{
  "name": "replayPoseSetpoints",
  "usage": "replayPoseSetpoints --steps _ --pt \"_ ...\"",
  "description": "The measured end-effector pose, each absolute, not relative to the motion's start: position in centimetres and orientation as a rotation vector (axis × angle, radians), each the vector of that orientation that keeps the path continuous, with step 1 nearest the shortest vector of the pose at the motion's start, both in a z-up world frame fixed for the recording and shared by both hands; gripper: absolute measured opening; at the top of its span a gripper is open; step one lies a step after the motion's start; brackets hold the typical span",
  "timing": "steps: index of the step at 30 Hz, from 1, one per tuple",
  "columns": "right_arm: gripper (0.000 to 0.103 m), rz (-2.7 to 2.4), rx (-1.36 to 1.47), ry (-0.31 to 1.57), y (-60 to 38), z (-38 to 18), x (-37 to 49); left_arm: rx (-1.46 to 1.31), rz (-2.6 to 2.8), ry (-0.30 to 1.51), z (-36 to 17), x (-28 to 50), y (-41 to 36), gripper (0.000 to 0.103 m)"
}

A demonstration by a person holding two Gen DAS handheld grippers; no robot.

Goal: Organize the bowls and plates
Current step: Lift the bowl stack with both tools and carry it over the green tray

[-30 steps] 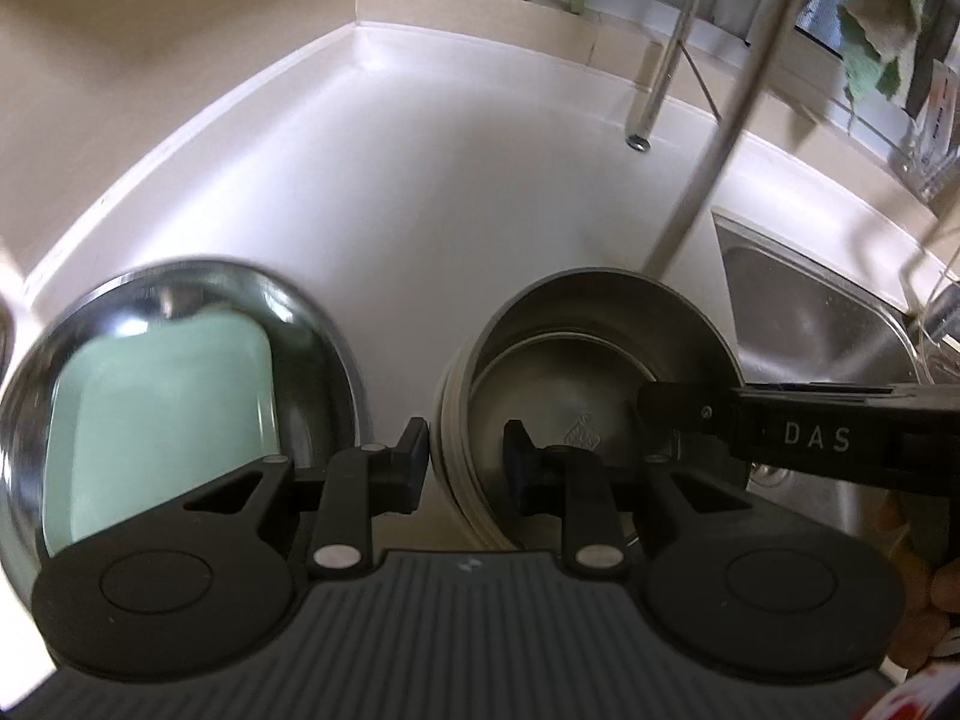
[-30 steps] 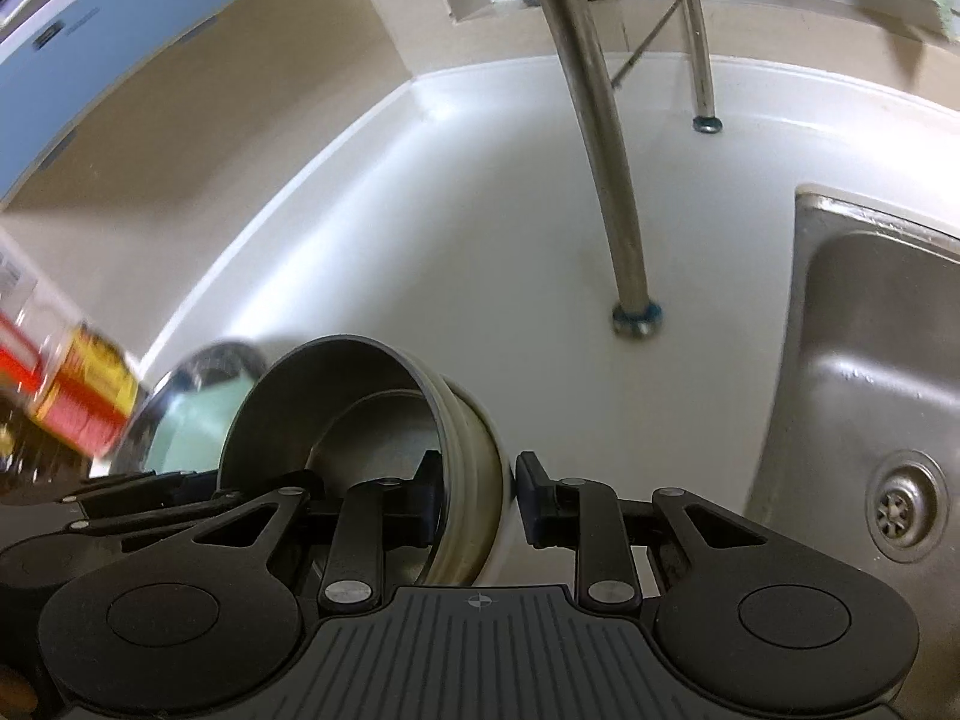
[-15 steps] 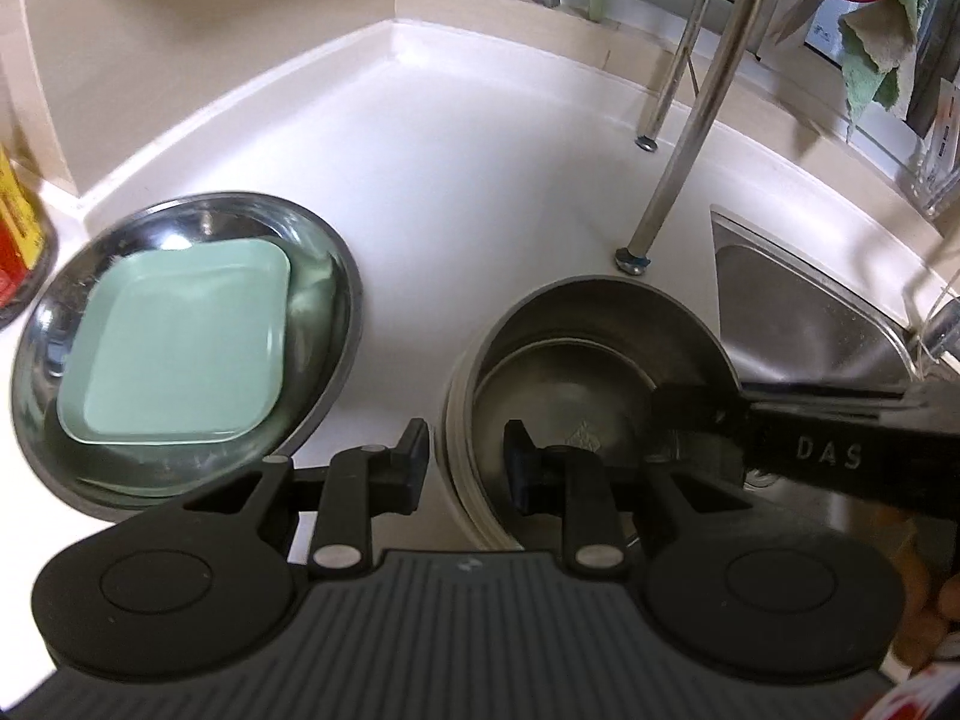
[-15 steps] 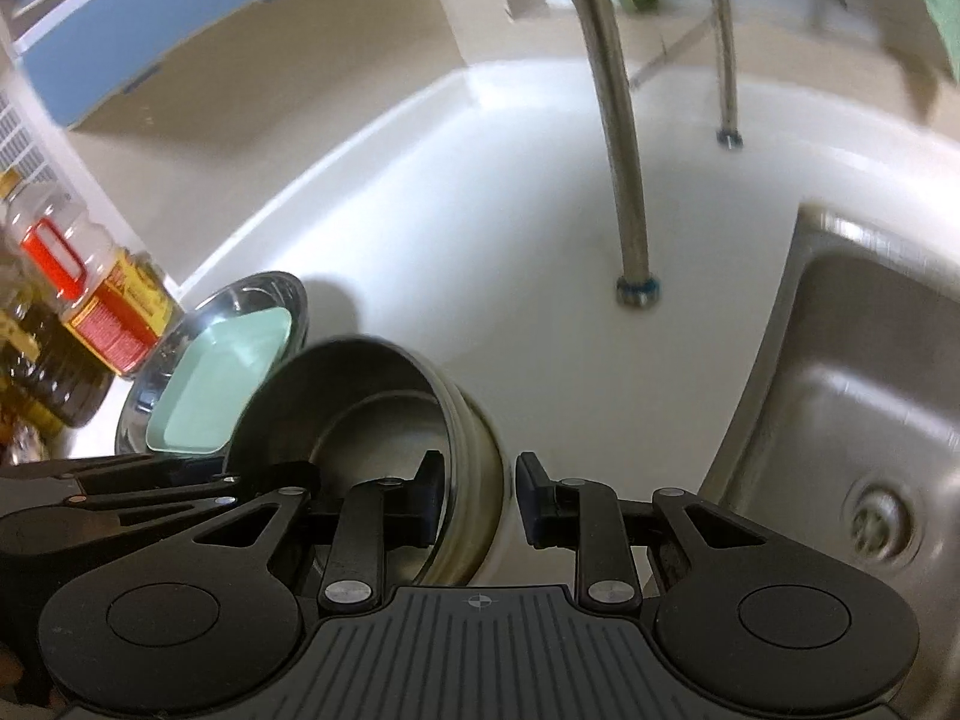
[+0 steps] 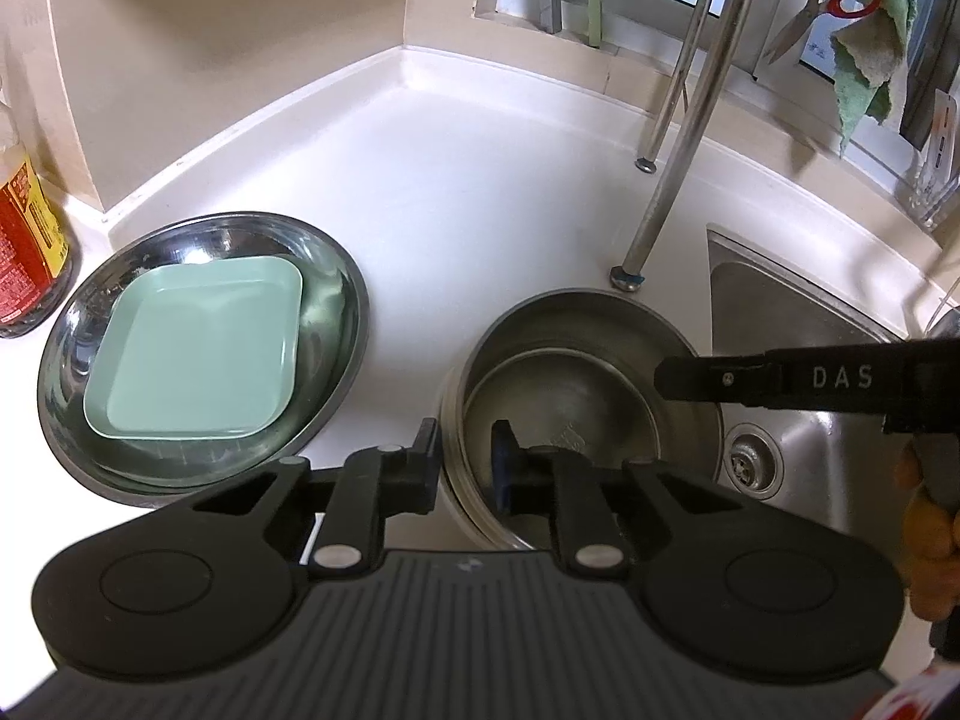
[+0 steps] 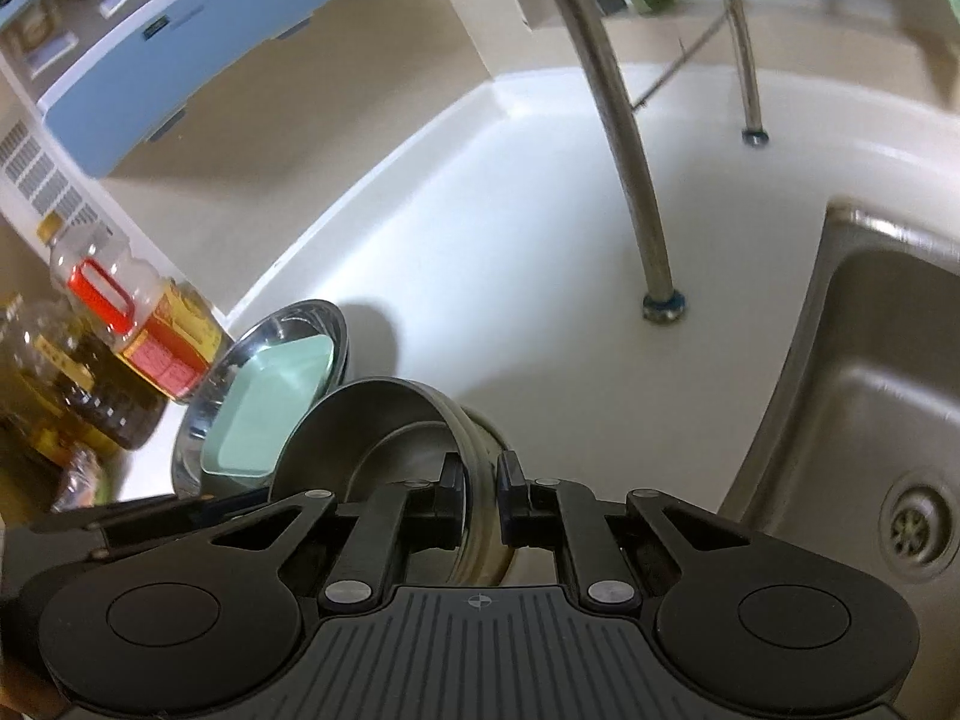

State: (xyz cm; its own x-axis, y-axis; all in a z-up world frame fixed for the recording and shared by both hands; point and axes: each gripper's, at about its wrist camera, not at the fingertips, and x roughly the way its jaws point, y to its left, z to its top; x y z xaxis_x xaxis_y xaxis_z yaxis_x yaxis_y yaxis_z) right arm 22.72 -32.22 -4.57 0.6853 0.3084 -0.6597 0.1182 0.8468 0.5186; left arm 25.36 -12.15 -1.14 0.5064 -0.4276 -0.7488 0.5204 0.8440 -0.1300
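While both my hands hold the steel bowl (image 5: pixel 576 384) over the white worktop (image 5: pixel 480 198) by the sink (image 6: pixel 870 396), its mouth faces up, slightly tilted. My left gripper (image 5: pixel 465 456) has its fingers (image 5: pixel 503 468) narrowed on the near rim, one inside, one outside. My right gripper (image 6: pixel 480 489) pinches the opposite rim likewise; its side reads "DAS". Left of it, a green square plate (image 5: pixel 192 348) lies in a steel dish (image 5: pixel 336 276).
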Motion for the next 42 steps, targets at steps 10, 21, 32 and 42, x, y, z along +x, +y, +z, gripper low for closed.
replayPoseSetpoints --steps 10,21,32,42 --pt "0.012 0.122 0.675 0.915 -33.9 -4.9 24.0 0.123 -0.569 0.872 -0.9 25.7 -12.4 0.015" --pt "0.024 0.12 0.477 0.897 -32.1 -4.3 23.9 0.113 -0.53 0.907 -1.5 26.0 -12.3 0.029" --pt "0.037 0.069 0.496 0.899 -31.1 -6.6 23.2 0.088 -0.514 0.945 -2.7 26.2 -12.5 0.037" --pt "0.024 0.08 0.526 0.895 -30.8 -6.8 23.7 0.068 -0.524 0.932 -2.8 26.1 -11.9 0.029"
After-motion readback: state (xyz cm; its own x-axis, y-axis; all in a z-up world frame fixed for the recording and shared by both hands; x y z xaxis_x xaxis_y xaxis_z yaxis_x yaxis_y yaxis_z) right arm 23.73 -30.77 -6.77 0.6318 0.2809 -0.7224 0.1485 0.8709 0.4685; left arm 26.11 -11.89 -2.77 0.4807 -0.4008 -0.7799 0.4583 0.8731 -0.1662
